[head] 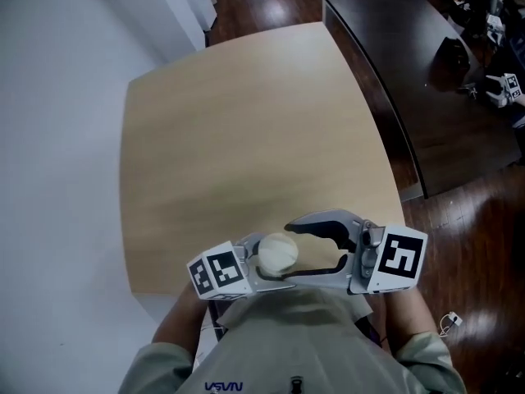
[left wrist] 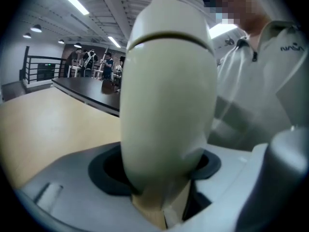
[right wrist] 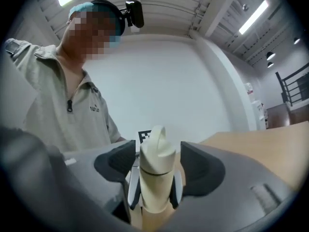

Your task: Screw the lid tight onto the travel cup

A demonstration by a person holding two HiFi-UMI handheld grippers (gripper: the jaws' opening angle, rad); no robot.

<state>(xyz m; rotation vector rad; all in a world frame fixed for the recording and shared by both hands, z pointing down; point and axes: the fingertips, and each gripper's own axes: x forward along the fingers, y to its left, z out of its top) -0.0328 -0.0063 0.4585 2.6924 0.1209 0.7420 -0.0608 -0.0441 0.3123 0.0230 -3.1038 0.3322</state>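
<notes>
Cup: cream matte travel cup (head: 277, 253), up off the table, close in front of the person's chest.
L side: left gripper (left wrist: 157, 175) clamped on the cup's lower body, dark pads pressed on both sides. This hand has it.
R side: right gripper (right wrist: 157, 166) jaws wide. Pads stand either side of the cup's top w/ a gap each side, touching nothing.
Lid: rounded cream lid w/ a loop on top (right wrist: 157, 149), sitting on the cup w/ a thin seam line all round. Tight or not, I can't tell.
Axis: cup's long axis abt upright, lid end toward the head cam. The right gripper meets it side-on, so its pads face each other across that axis.
Key relation: lid lies straight ahead between the right pads, body already fixed by the left. For any more tightening I'd close the right on the lid and twist abt the cup's axis.
Surface: pale wood table w/ rounded corners (head: 230, 138), below and ahead of both grippers; cup is over its near edge.
Room: dark wood floor (head: 467, 228), long dark desk (head: 385, 48) beyond the table on the right, white wall (right wrist: 193, 91).
</notes>
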